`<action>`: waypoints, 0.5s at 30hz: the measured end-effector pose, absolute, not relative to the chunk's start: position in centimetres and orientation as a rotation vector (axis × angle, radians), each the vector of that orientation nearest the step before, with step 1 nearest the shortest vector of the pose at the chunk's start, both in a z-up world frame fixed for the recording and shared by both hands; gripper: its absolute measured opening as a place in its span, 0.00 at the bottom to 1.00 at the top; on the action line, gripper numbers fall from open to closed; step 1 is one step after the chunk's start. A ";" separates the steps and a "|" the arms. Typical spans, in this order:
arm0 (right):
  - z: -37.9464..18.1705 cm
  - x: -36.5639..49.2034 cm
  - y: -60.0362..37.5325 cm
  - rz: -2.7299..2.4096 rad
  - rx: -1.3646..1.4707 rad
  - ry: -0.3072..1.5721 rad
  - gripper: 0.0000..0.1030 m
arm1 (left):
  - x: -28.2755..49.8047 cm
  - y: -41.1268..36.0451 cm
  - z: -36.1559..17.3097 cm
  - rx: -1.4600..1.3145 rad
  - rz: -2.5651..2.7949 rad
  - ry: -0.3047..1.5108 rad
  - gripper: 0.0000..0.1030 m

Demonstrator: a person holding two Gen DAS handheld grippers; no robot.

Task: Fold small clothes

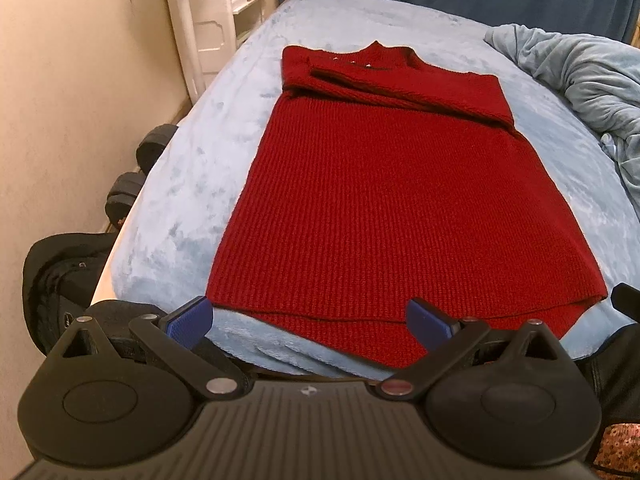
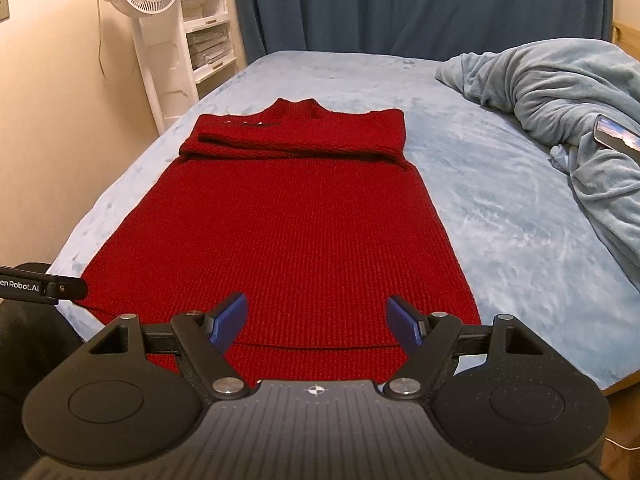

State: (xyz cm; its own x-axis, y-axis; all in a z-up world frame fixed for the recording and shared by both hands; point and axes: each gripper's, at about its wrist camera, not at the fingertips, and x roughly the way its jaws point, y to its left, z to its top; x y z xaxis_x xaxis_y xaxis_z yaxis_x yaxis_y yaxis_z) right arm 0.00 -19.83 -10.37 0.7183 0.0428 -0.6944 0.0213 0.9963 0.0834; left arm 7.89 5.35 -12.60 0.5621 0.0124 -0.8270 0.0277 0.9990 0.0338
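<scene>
A red knit sweater dress (image 1: pixel 392 200) lies flat on the light blue bed (image 1: pixel 192 152), collar at the far end, both sleeves folded across the chest. It also shows in the right wrist view (image 2: pixel 288 232). My left gripper (image 1: pixel 310 320) is open and empty, hovering at the near hem, left side. My right gripper (image 2: pixel 318 320) is open and empty, just above the near hem, right side. The left gripper's edge shows at the left of the right wrist view (image 2: pixel 44 286).
A crumpled grey-blue blanket (image 2: pixel 560 120) is heaped on the bed's right side, with a phone-like object (image 2: pixel 618 138) on it. A white standing fan (image 2: pixel 148 20) and shelves stand at the far left. Dumbbells (image 1: pixel 132 184) and a black bag (image 1: pixel 60 276) lie beside the bed.
</scene>
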 end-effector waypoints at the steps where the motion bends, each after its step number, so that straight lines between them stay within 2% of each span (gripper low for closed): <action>1: -10.4 0.1 -19.8 0.011 0.086 0.773 0.75 | 8.0 5.4 -12.7 0.044 -0.008 0.978 1.00; 9: -11.5 1.5 -20.4 -0.005 0.063 0.805 0.75 | 9.8 6.2 -13.9 0.039 0.009 1.008 1.00; 15: -14.1 4.6 -24.9 -0.090 0.043 0.859 0.77 | 13.9 8.8 -14.9 0.060 0.054 0.977 1.00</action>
